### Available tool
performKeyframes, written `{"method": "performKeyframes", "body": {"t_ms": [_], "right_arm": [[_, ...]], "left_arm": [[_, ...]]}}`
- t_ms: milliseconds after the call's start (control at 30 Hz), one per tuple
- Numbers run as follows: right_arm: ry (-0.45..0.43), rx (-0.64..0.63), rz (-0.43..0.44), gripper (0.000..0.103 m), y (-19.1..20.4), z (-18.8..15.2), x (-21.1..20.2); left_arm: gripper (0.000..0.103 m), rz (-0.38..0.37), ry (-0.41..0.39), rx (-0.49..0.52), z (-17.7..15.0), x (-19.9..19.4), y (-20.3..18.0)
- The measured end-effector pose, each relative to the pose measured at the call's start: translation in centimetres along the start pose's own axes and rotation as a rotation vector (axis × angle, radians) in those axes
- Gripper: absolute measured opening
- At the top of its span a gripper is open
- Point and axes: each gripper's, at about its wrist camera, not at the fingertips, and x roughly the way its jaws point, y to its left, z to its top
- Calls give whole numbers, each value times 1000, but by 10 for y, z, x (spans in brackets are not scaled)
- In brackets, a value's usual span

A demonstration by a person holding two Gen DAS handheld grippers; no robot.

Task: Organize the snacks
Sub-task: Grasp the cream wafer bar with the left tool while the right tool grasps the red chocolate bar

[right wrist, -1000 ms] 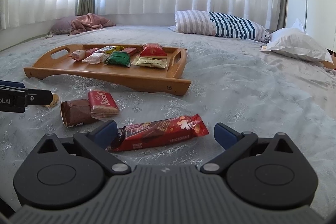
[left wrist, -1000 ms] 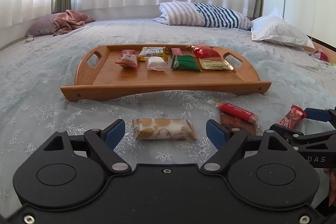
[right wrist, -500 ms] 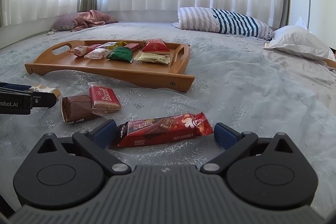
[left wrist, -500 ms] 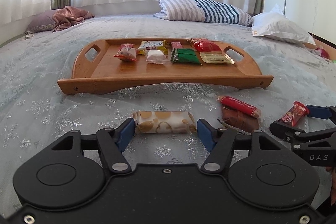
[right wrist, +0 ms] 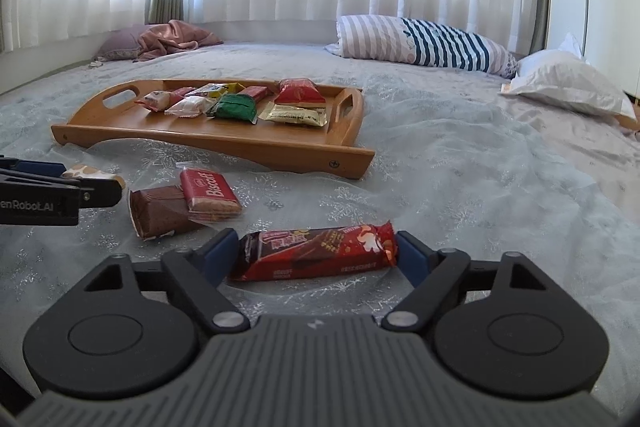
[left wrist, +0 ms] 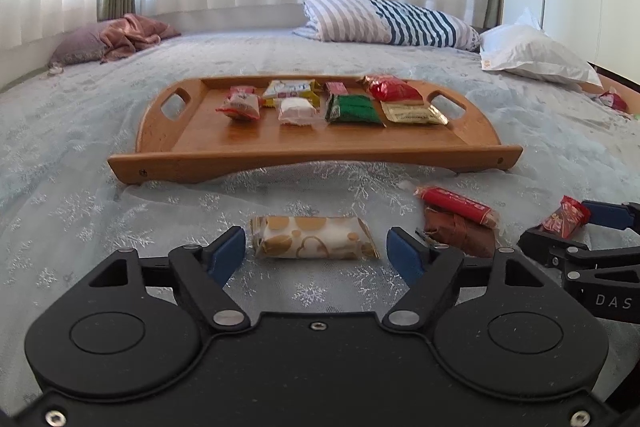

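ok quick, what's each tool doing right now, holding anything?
Left tool: opening, gold-patterned snack between its jaws, not gripped.
Right tool: closing on the red bar, pads at its ends.

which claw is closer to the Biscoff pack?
Left. The left claw straddles the gold-patterned snack just beside the Biscoff pack, jaws opening. The right claw sits nearer the camera, jaws closing around the red bar.

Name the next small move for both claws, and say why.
Probably finish closing. The right claw is closing around the red bar, pads at its ends. The left claw is opening, clear of the white-and-gold packet between its pads. Then lift both toward the tray.
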Motion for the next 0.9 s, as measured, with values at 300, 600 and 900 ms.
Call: {"method": "performKeyframes", "body": {"t_ms": [300, 600, 900], "right_arm": [[-14, 35, -20, 70, 6, 10, -5], [-49, 98, -40, 70, -3, 40, -6], [-17, 208, 23, 70, -10, 80, 30]], "left_arm": [[51, -12, -4, 8, 3, -9, 2], [51, 7, -78, -8, 33, -22, 18], [51, 27, -90, -21, 75, -1, 44]]}}
